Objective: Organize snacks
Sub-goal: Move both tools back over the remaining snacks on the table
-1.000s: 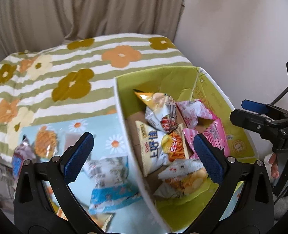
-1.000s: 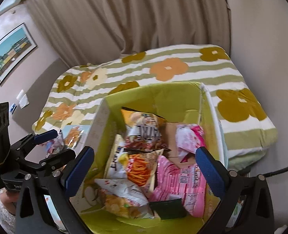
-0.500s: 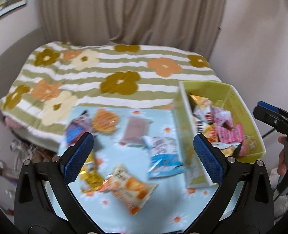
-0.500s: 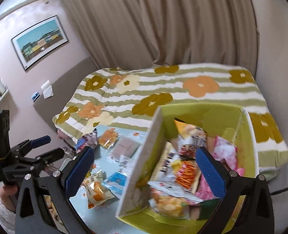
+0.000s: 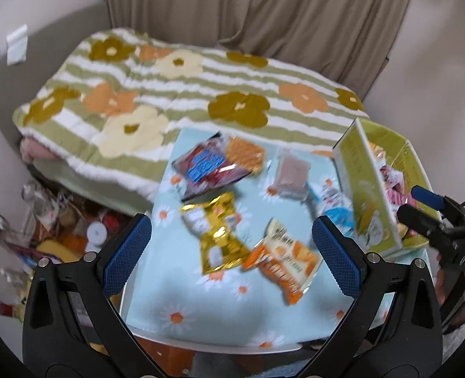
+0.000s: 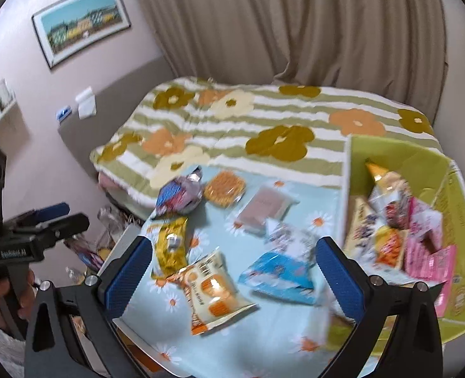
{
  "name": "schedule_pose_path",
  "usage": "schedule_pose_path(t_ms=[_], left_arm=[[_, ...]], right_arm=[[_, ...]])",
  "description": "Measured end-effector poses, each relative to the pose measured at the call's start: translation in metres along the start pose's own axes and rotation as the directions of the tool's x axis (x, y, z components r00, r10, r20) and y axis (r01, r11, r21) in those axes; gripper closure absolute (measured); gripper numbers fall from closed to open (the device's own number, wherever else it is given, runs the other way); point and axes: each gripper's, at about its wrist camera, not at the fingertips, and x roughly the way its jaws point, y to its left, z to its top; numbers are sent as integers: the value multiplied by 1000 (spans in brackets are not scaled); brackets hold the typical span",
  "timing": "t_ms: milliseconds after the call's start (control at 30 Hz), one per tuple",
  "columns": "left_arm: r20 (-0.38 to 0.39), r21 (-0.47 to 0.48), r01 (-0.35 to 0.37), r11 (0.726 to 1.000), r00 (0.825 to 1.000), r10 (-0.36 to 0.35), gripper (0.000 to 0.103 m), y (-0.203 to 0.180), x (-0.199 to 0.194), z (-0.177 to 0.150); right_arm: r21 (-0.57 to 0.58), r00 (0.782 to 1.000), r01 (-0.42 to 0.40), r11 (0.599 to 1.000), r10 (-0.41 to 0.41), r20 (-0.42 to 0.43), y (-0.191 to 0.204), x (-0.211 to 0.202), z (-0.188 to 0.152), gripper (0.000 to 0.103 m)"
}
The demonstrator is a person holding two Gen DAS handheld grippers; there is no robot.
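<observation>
Several snack packets lie loose on a light blue daisy cloth [image 5: 232, 308]: a gold packet [image 5: 216, 236], an orange packet [image 5: 284, 260] [image 6: 210, 289], a red and blue packet [image 5: 205, 165] [image 6: 177, 195], a round orange one [image 5: 243, 154], a brown one [image 5: 290, 173] and a blue and white one [image 6: 279, 271]. A yellow-green box [image 5: 363, 186] [image 6: 456, 293] at the right holds several packets. My left gripper [image 5: 232, 249] is open and empty above the gold and orange packets. My right gripper [image 6: 232, 271] is open and empty above the cloth, left of the box.
A bed with a green striped flower blanket [image 5: 175, 88] lies behind the cloth. Clutter [image 5: 53, 220] sits on the floor at the left. Curtains [image 6: 295, 22] hang at the back. A framed picture [image 6: 81, 22] hangs on the left wall.
Both grippers have swung left, away from the box. The loose packets on the cloth now fill both views, and the box has slid to the right edge.
</observation>
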Motion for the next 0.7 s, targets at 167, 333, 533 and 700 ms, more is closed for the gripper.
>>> schedule_pose_path(t_ms=[167, 333, 533, 700], left_arm=[[-76, -24, 23, 999, 997, -25, 1, 31, 30, -15], [-141, -46, 43, 998, 989, -49, 2, 50, 63, -29], [-199, -79, 78, 994, 976, -93, 2, 48, 102, -39], [-238, -106, 81, 991, 966, -104, 2, 42, 132, -43]], right_arm=[[5, 998, -25, 1000, 26, -58, 25, 36, -21, 0], [-39, 993, -31, 999, 27, -115, 45, 66, -44, 0], [-115, 982, -48, 992, 26, -188, 51, 96, -65, 0], [-198, 969, -92, 976, 41, -245, 47, 121, -75, 0]])
